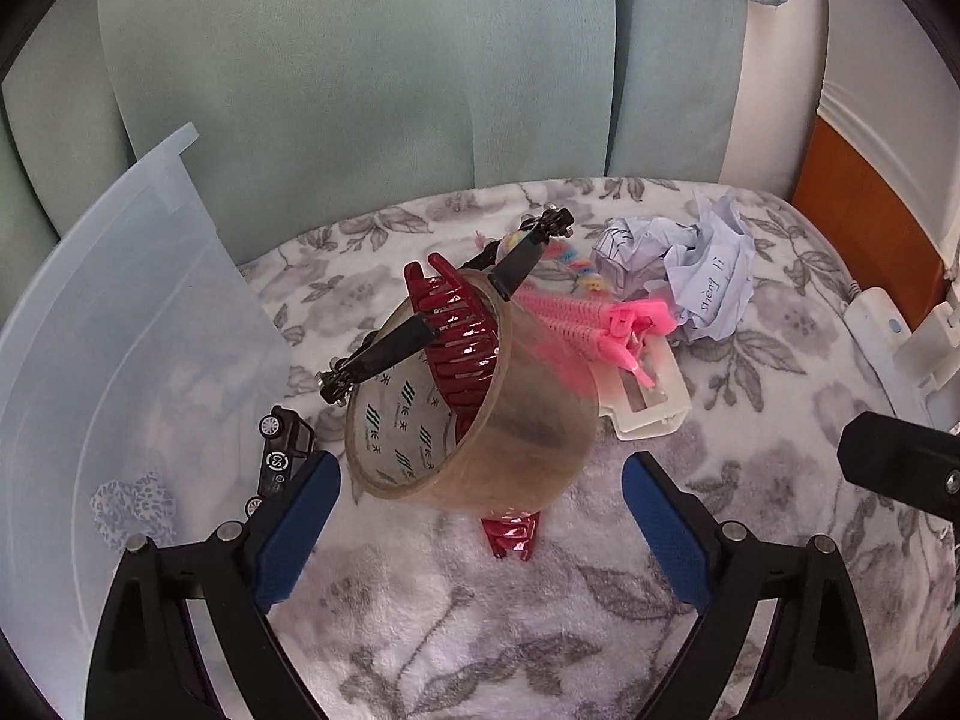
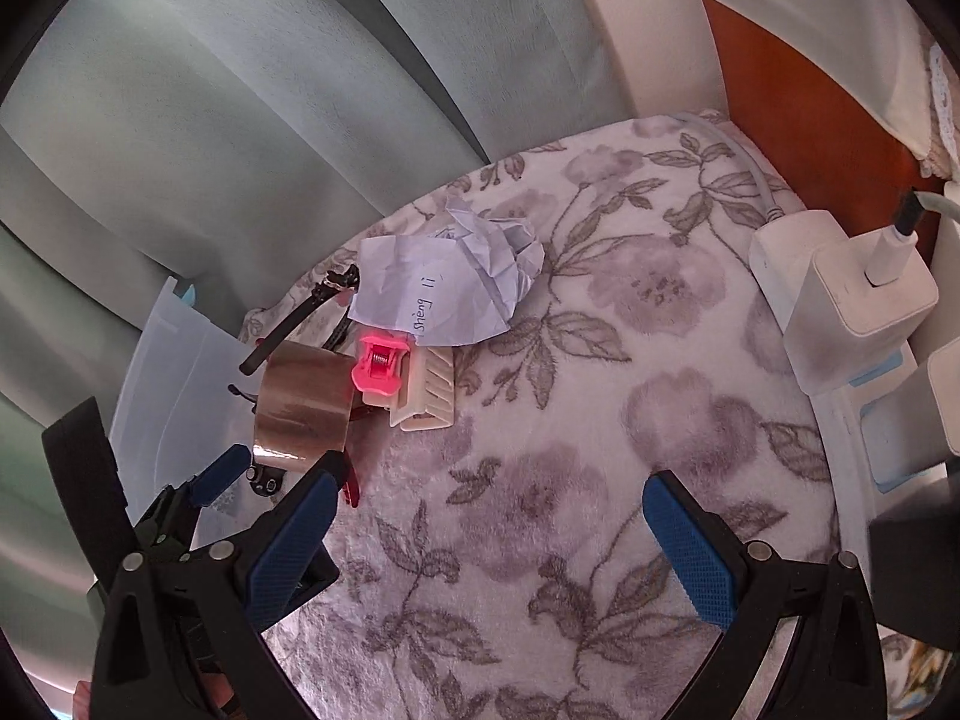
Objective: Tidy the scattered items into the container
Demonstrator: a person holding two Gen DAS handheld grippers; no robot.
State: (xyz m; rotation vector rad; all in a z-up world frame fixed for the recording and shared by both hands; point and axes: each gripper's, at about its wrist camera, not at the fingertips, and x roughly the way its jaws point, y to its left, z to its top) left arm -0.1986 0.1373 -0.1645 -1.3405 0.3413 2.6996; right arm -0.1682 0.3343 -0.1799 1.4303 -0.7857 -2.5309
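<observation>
A brown tape roll [image 1: 480, 408] lies tilted on a dark red hair claw [image 1: 459, 330], with a black clip [image 1: 420, 324] across them. Behind lie a pink claw clip [image 1: 606, 324], a cream clip [image 1: 645, 402] and crumpled paper [image 1: 684, 264]. A small black toy car [image 1: 282, 450] sits by the translucent plastic container [image 1: 120, 360] at left. My left gripper [image 1: 480, 534] is open, just short of the tape roll, which sits between the finger lines. My right gripper [image 2: 489, 540] is open and empty over bare blanket; the tape roll [image 2: 303, 408], pink clip [image 2: 381, 366] and paper [image 2: 456, 288] lie to its upper left.
Everything rests on a floral blanket [image 2: 600, 360]. White chargers and a power strip [image 2: 852, 312] sit at the right edge by an orange wooden panel [image 2: 798, 96]. Pale green curtains [image 1: 360, 60] hang behind. A patterned item [image 1: 135, 504] lies inside the container.
</observation>
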